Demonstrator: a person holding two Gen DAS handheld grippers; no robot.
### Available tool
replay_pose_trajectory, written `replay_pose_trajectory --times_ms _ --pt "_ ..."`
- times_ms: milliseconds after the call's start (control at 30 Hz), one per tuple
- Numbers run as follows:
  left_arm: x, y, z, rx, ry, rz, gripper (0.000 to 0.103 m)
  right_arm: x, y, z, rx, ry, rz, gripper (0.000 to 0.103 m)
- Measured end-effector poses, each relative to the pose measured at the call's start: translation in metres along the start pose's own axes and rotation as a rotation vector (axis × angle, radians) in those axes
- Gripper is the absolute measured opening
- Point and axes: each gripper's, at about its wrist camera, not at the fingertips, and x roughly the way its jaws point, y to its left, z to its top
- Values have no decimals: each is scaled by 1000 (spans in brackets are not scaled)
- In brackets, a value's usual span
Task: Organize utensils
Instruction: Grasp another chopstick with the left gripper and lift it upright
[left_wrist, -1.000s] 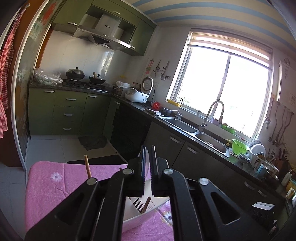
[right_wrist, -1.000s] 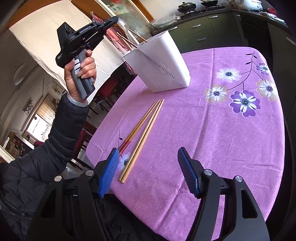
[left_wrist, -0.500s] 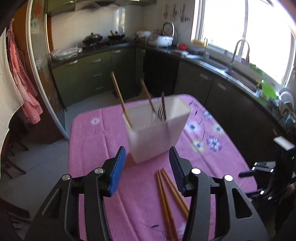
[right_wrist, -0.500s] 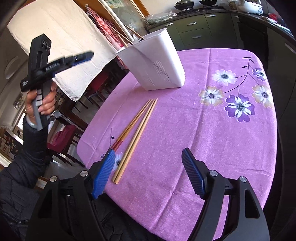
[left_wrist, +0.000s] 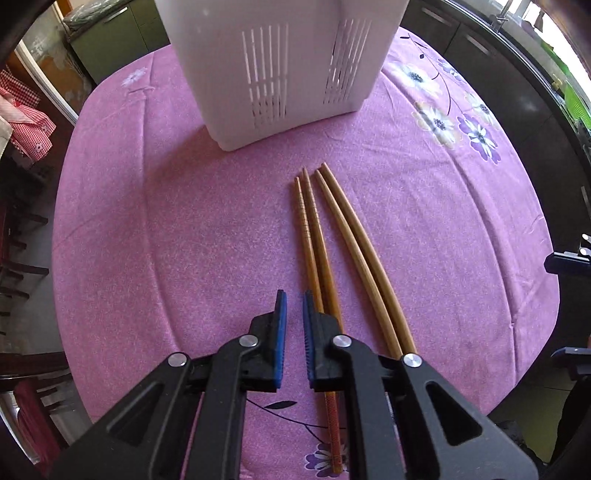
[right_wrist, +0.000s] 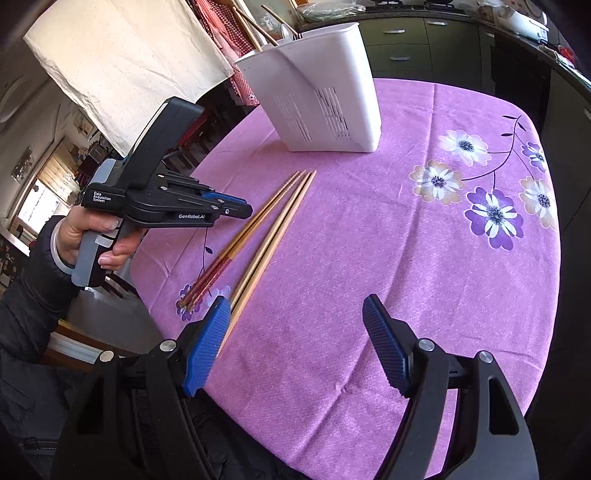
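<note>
Several wooden chopsticks (left_wrist: 321, 236) lie side by side on the pink flowered tablecloth (left_wrist: 147, 221), tips toward a white slotted utensil holder (left_wrist: 280, 70). My left gripper (left_wrist: 292, 299) hovers low over the table just left of the chopsticks, its jaws nearly closed with a narrow gap and nothing between them. In the right wrist view the chopsticks (right_wrist: 266, 229) run toward the holder (right_wrist: 321, 107), which holds several utensils. The left gripper (right_wrist: 236, 212) shows there beside the chopsticks. My right gripper (right_wrist: 295, 325) is wide open and empty near the chopsticks' thick ends.
The round table's edge (right_wrist: 546, 280) curves close on all sides. Dark green kitchen cabinets (right_wrist: 402, 40) stand behind the holder. A white cloth (right_wrist: 122, 62) hangs to the left, with chairs below it.
My left gripper came down from high above the holder to just over the table beside the chopsticks, and its jaws narrowed. My right gripper shifted slightly closer to the chopsticks, still open.
</note>
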Motion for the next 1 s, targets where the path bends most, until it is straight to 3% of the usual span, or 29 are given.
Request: replay_pose_trajectory --times_ms 333,600,767,833,1000 --pt "3 -7 8 -19 34 -51 9 9 -1 -2 1 27 20 74" --pt "15 -23 15 2 64 10 9 11 0 -2 -7 42 19 74" --pt "15 -24 15 -2 59 11 6 16 6 8 -14 58 -7 74" --pt "8 -14 13 -36 25 9 6 19 9 16 -20 69 -15 74" --pt "-43 2 0 -79 -192 32 6 48 16 48 -12 146 -55 74"
